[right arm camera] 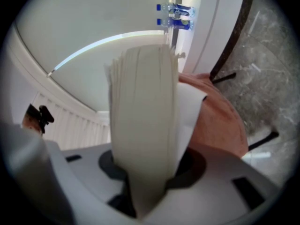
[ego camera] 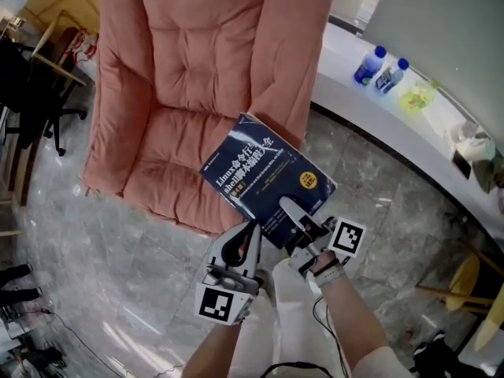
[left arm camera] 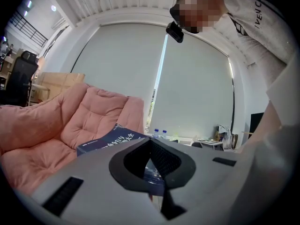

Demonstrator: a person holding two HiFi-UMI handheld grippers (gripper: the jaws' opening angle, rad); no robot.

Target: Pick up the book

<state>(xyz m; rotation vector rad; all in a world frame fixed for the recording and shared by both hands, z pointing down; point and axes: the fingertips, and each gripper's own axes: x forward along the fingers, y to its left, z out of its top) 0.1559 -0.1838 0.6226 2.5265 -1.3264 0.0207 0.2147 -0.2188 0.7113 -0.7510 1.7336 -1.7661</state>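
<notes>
the book (ego camera: 264,172), a dark blue paperback with white and yellow cover print, is held clear in the air, cover up and tilted, above the near edge of the seat of a pink armchair (ego camera: 189,77), touching no cushion in the head view. the right gripper (ego camera: 295,215) is clamped on the book's near right edge: one white finger lies across the cover, and the right gripper view shows the cream block of page edges filling the gap between the jaws at about half their span, with pages fanning slightly at the far end. the left gripper (ego camera: 250,233) meets the book at its near left corner; in the left gripper view its jaws are drawn narrow, with a sliver of the blue cover between the ribbed pads. both marker cubes sit near the person, whose forearms enter from the near edge. the armchair stands on a grey marbled floor (ego camera: 102,274). to the far right, a curved white counter (ego camera: 354,105) carries two blue-capped bottles (ego camera: 370,65) side by side and, just right of them, a yellow-green packet (ego camera: 416,97). a black office chair (ego camera: 31,93) stands at far left.
</notes>
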